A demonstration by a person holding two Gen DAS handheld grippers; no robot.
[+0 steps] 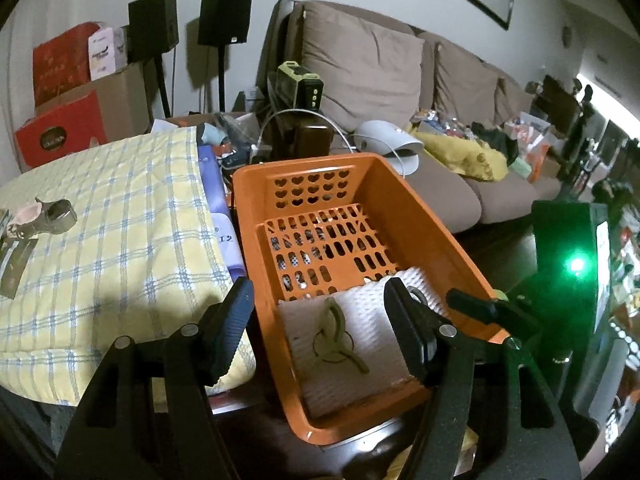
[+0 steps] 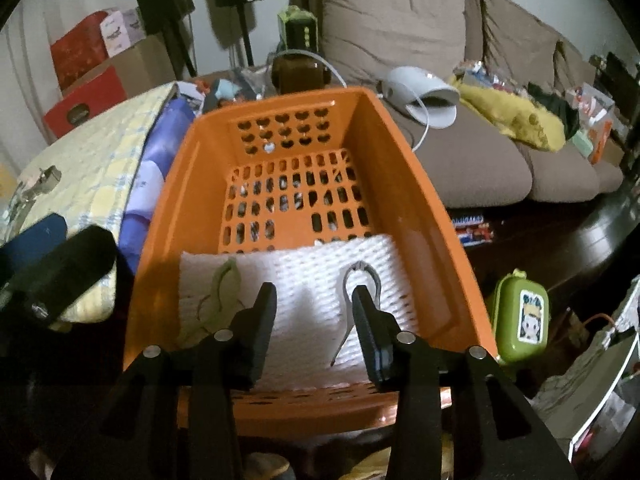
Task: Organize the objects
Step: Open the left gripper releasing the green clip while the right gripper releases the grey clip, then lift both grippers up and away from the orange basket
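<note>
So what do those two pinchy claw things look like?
Both grippers, the left gripper and the right gripper, are matte black, with two flat, wedge-shaped fingers joined by small silver bolts. The left one's finger pads look dark blue and ribbed. No cables or sleeves show.

Left hand-held gripper (image 1: 320, 322): matte black, ribbed blue-black finger pads, silver pivot screws.
Right hand-held gripper (image 2: 316, 322): matte black fingers, silver screws.

The basket (image 2: 404, 184) is orange with heart holes. The cloth (image 1: 120, 216) is yellow with blue checks.
</note>
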